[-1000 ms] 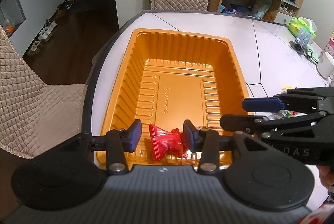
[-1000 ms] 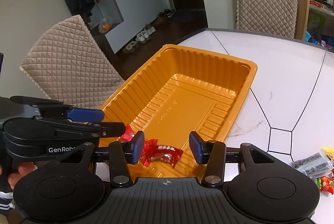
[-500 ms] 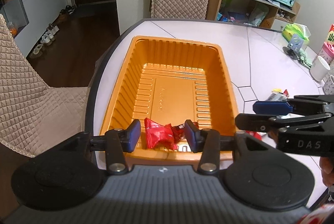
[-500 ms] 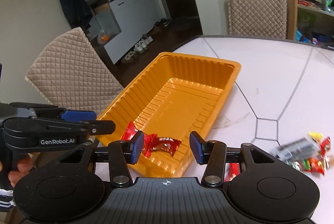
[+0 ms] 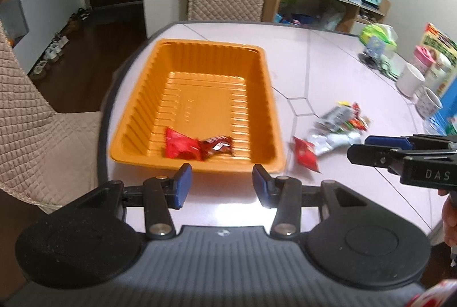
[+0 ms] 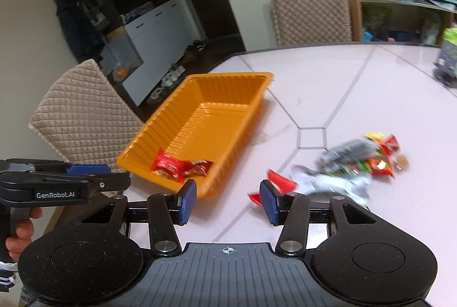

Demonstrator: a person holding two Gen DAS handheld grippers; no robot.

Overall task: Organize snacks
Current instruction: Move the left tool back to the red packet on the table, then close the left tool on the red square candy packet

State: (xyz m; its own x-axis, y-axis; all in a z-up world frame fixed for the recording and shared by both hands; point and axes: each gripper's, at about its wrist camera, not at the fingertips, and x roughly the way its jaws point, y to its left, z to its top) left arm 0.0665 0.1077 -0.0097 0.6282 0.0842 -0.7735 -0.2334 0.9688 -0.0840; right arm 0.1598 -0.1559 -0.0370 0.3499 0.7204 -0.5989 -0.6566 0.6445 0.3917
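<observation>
The left gripper hovers with its blue-padded jaws spread wide and empty, just short of the near wall of an orange tray. Just beyond that wall, two red snack packets lie side by side on the tray floor. The right gripper, jaws likewise parted and holding nothing, hangs above the white table, the tray ahead to its left. Ahead to its right, a blurred heap of loose snacks is scattered, a red wrapper nearest its right finger.
</observation>
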